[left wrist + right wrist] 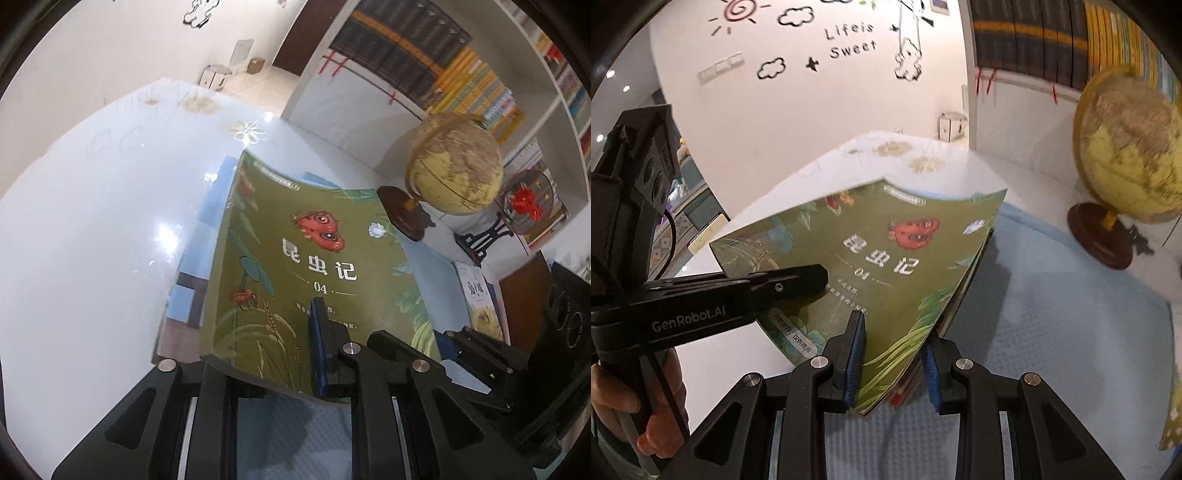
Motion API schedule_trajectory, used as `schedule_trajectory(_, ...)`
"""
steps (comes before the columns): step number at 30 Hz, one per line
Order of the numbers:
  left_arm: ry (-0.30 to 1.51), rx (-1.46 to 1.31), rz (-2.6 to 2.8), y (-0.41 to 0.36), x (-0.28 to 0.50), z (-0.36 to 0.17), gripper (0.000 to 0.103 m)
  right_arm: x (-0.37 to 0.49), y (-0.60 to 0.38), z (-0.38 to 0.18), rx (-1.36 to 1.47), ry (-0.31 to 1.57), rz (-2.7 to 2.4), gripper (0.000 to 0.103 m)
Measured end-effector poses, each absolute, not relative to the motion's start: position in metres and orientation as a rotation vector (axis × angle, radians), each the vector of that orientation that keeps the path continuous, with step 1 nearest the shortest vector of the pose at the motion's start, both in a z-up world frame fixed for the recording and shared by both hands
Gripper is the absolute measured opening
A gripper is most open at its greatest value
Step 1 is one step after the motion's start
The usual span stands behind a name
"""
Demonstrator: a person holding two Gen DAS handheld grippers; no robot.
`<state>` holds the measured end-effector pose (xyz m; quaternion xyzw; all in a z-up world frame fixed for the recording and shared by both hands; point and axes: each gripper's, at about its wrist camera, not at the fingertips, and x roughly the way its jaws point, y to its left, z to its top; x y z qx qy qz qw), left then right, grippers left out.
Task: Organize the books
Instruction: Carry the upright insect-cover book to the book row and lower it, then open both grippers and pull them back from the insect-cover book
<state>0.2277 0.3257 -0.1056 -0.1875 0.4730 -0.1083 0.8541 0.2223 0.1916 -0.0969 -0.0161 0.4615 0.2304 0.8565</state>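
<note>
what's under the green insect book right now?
More books: the green insect book tops a stack whose fanned edges show at its right side. Both claws clamp it above the light blue mat. The lower books' covers are hidden.

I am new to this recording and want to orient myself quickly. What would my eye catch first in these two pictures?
The green book with a red butterfly on its cover fills the middle of both views, held above the pale blue mat by the left gripper and the right gripper, each shut on its near edge. To the right stands a yellow globe on a dark round base, with full bookshelves behind it.
</note>
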Motion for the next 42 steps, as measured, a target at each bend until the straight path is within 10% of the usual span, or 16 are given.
schedule_trajectory(17,1.095,-0.331,-0.068,0.364,0.229,-0.128,0.03,0.232,0.195,-0.119,-0.047,0.996,0.398,0.033)
schedule_trajectory(21,1.081,-0.337,-0.033,0.368,0.225,-0.126,0.03,0.228,0.197,-0.119,-0.056,1.012,0.394,0.055)
schedule_trajectory(26,1.035,-0.298,-0.01,0.358,0.21,-0.106,0.03,0.206,0.164,-0.105,-0.009,0.979,0.357,0.056)
schedule_trajectory(42,1.095,-0.098,-0.419,0.104,0.18,-0.081,0.03,0.109,-0.107,-0.102,0.319,1.055,-0.005,0.057)
